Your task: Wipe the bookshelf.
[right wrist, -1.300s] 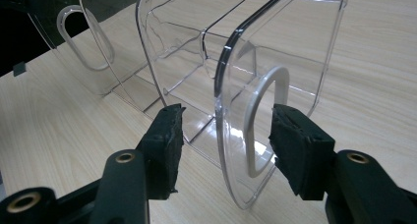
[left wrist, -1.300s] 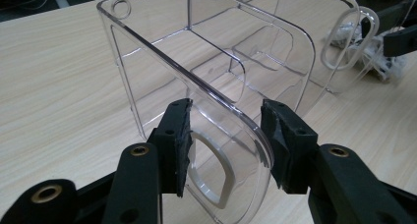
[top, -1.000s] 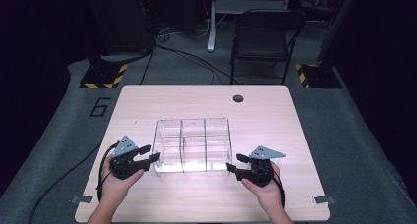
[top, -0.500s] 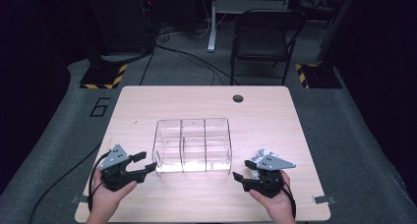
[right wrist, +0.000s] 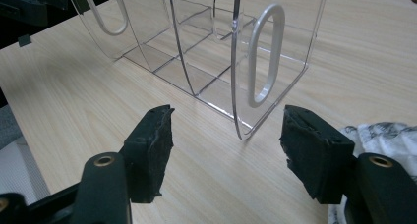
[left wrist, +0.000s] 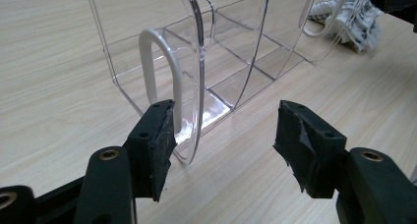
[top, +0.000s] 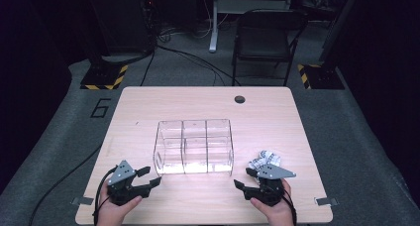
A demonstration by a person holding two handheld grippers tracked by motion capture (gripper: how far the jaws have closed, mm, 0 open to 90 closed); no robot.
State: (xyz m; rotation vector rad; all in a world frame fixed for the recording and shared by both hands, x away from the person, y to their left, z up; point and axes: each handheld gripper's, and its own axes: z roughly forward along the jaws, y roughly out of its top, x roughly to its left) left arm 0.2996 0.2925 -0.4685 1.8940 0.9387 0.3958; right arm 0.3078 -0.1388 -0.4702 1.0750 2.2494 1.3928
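- The clear organizer (top: 194, 147) stands near the middle of the bench (top: 148, 107), between the two grippers and a little farther from the person than either.
- The left gripper (top: 148, 178) sits just off the organizer's near left corner; in the left gripper view that rounded corner edge (left wrist: 194, 86) rises just beside the left-hand pad, not clamped.
- Its jaws have just been opening and stand spread wide, released, with bare bench between the pads.
- The right gripper (top: 243, 179) sits just off the near right corner; in the right gripper view the corner edge (right wrist: 236, 86) stands beyond the gap between the pads, apart from both.
- Its jaws have likewise just been opening and stand wide, gripping nothing.
- The organizer is see-through plastic, open on top, split by thin walls into a grid of compartments, all appearing empty.
- Each end wall has an elongated oval handle cutout (right wrist: 263, 62) with a whitish rim.
- A crumpled white cloth (top: 265, 160) with dark markings lies on the bench just beside the right gripper, apart from the organizer.
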